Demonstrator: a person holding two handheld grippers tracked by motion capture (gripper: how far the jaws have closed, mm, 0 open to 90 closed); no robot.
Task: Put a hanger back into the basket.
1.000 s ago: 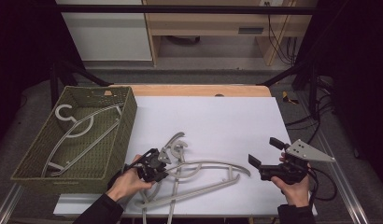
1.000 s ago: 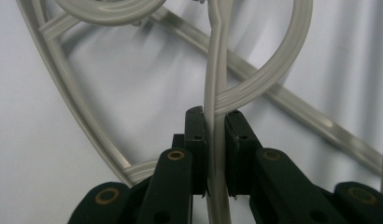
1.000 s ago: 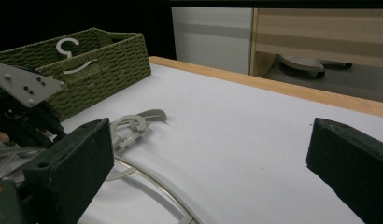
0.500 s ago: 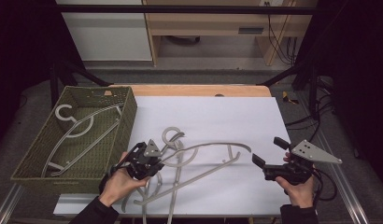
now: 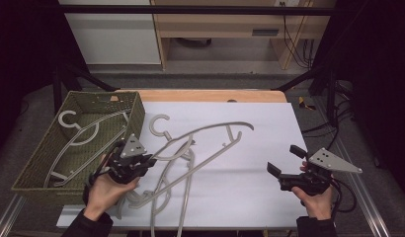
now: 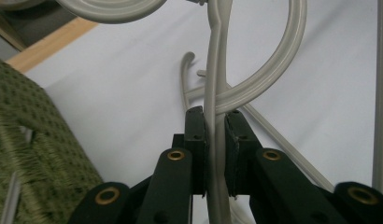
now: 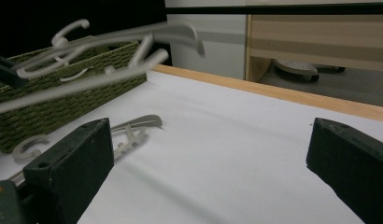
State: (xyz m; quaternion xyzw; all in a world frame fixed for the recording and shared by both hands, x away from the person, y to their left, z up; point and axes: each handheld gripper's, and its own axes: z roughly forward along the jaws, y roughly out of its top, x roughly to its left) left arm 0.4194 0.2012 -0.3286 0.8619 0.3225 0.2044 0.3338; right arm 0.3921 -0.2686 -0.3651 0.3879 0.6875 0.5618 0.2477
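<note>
My left gripper (image 5: 142, 160) is shut on the thin bar of a grey plastic hanger (image 5: 210, 131), which hangs tilted above the white table with its hook (image 5: 160, 123) near the basket's corner. In the left gripper view the hanger bar (image 6: 216, 88) runs up between the closed jaws of the left gripper (image 6: 214, 116). More grey hangers (image 5: 163, 195) lie tangled on the table below it. My right gripper (image 5: 285, 160) is open at the front right, with nothing between its jaws. In the right gripper view the right gripper (image 7: 210, 126) faces the raised hanger (image 7: 110, 39), which is blurred.
A green woven basket (image 5: 134, 106) stands at the table's left with a grey hanger (image 5: 74, 131) lying in it. It is also in the right gripper view as the basket (image 7: 63, 93), with a loose hanger (image 7: 136, 125) lying flat in front. A wooden strip (image 5: 210, 95) edges the table's far side.
My left gripper has moved left and up with the hanger, lifting it off the pile toward the basket. The right gripper has barely shifted and stays open.
</note>
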